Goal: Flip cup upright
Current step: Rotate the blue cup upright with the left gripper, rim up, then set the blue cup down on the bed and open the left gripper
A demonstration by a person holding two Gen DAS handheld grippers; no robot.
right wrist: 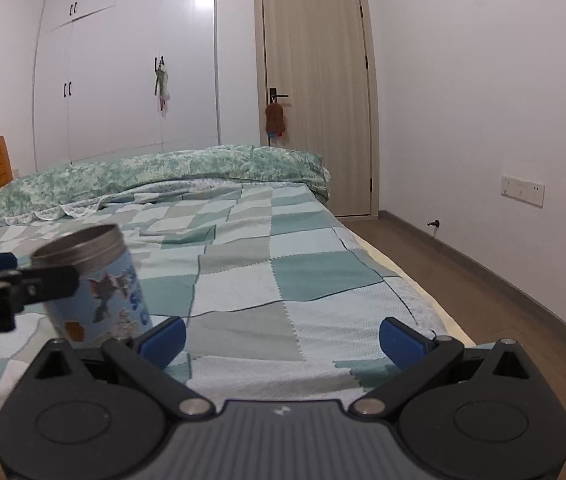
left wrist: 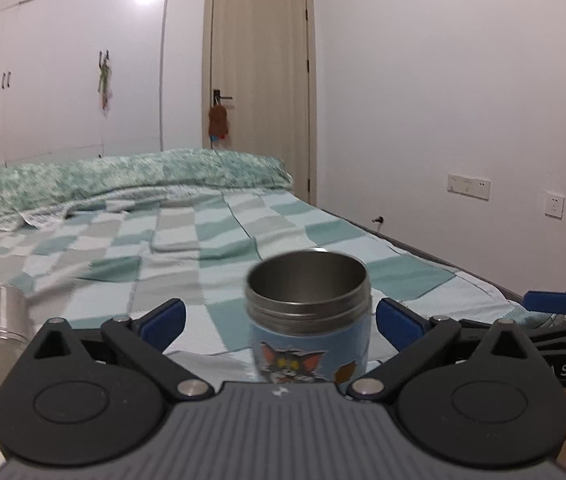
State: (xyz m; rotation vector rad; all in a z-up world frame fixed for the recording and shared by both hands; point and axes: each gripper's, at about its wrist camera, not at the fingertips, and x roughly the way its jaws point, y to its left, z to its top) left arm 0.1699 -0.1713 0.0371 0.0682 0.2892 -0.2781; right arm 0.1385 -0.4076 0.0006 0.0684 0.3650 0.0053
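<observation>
At lower centre of the left wrist view, the cylindrical steel cup [left wrist: 309,316] with its blue cartoon sleeve stands mouth-up on the checked quilted bed [left wrist: 123,256]. The left tool [left wrist: 281,320] gapes wide around it, pads apart from its sides. The right tool [right wrist: 283,338] is wide open too, holding nothing.

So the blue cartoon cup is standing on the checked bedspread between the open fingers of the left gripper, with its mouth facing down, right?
Not quite: the mouth faces up. The left wrist view shows the cup upright, its open steel rim on top and the hollow inside visible. The rest holds: it stands on the checked bedspread between the spread fingers of the left gripper, untouched by them.
</observation>
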